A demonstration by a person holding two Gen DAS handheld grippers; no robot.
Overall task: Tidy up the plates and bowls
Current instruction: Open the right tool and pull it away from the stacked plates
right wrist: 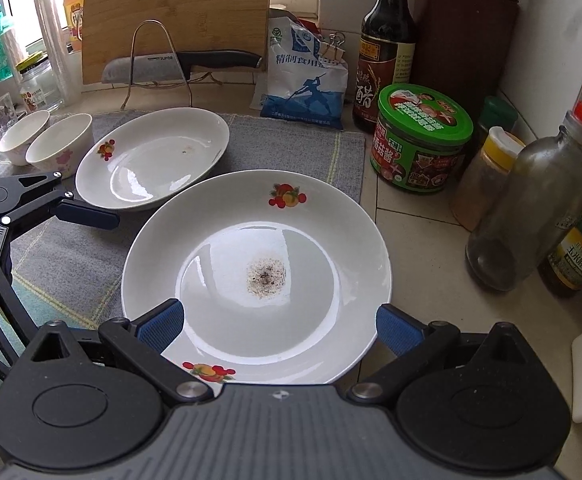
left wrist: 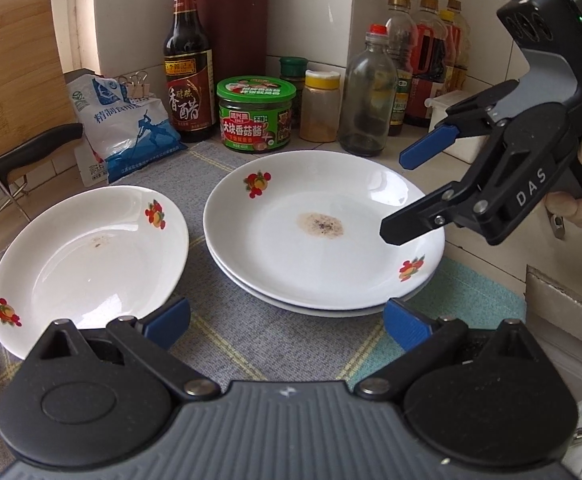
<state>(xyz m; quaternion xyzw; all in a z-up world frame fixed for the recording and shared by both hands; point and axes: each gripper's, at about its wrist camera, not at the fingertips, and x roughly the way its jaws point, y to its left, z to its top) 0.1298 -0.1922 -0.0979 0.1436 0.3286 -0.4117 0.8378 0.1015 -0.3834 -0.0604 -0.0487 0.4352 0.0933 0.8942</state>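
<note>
A white plate with fruit prints and a brown stain (left wrist: 323, 232) (right wrist: 257, 276) lies on top of another plate on the grey mat. A second single plate (left wrist: 91, 264) (right wrist: 153, 158) lies to its left. Two small white bowls (right wrist: 47, 142) stand at the mat's far left. My left gripper (left wrist: 287, 322) is open and empty, low over the mat in front of both plates. My right gripper (right wrist: 279, 326) is open and empty, hovering over the near rim of the stacked plate; it shows in the left wrist view (left wrist: 395, 200) at that plate's right edge.
Behind the plates stand a salt bag (left wrist: 127, 128), a vinegar bottle (left wrist: 189, 64), a green-lidded jar (left wrist: 255, 114), a spice jar (left wrist: 321, 106), a glass bottle (left wrist: 371, 92) and oil bottles. A knife on a wire rack (right wrist: 179, 64) and a cutting board (right wrist: 179, 12) stand behind.
</note>
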